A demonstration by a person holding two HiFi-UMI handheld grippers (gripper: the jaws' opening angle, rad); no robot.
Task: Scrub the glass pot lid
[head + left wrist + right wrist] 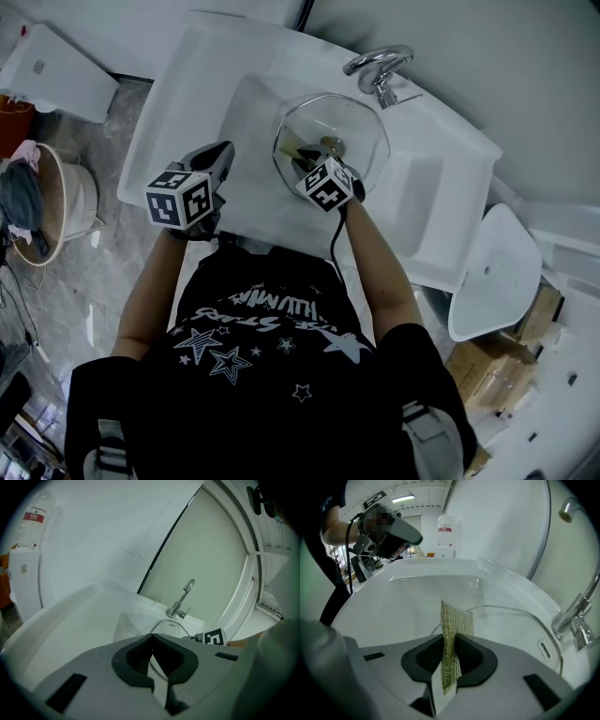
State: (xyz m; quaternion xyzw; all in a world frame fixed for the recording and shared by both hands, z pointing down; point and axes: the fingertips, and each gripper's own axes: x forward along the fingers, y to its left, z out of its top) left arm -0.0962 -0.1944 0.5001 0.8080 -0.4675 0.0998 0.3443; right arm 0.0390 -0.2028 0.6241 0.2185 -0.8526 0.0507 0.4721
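The glass pot lid (330, 139) lies in the white sink basin (246, 122), below the faucet. My right gripper (312, 157) reaches over the lid's near part and is shut on a green-gold scrub cloth (451, 634), which stands upright between its jaws. The lid's rim (513, 609) curves just beyond the cloth. My left gripper (223, 152) hovers over the sink's left side, apart from the lid. Its jaws are shut on each other with nothing between them (151, 639), and the lid's rim (172, 622) shows past them.
A chrome faucet (380, 66) stands at the sink's far right corner. A clear bottle with a red label (446, 535) stands behind the sink. A white seat-shaped part (492, 272) lies at the right, a basket (42, 206) on the floor at the left.
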